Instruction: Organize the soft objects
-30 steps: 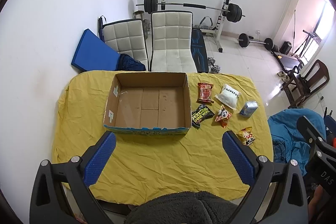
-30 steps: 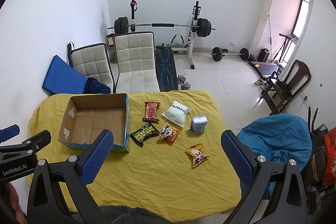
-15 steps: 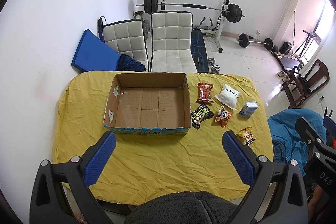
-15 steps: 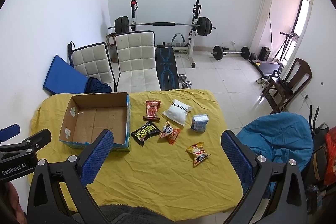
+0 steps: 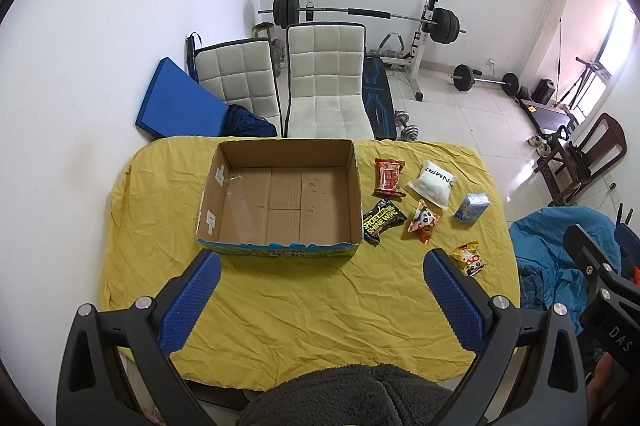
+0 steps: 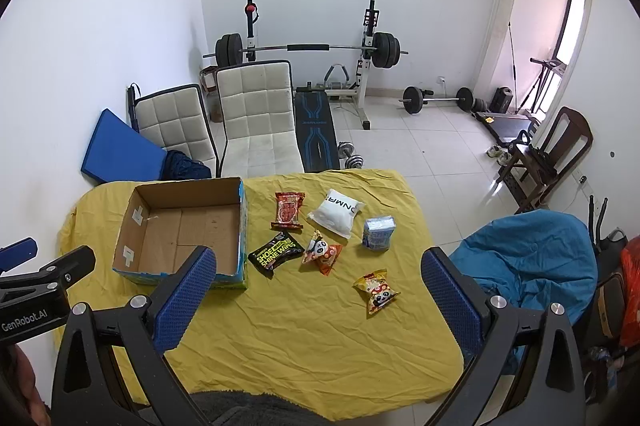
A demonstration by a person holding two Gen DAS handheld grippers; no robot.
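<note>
Yellow cloth covers the table (image 5: 280,306), and on it your open cardboard box (image 5: 280,202) sits to the left of 6 soft packets. Just beside its right wall lie the red snack packet (image 5: 389,177) and the black shoe-shine wipes pack (image 5: 383,220). Farther right are the white pouch (image 5: 433,183), the orange panda packet (image 5: 423,220), the pale blue tissue pack (image 5: 472,207) and, nearest you, the yellow panda packet (image 6: 376,291). Your left gripper (image 5: 320,302) and right gripper (image 6: 318,300) both hang above the near edge, jaws spread wide, holding nothing.
</note>
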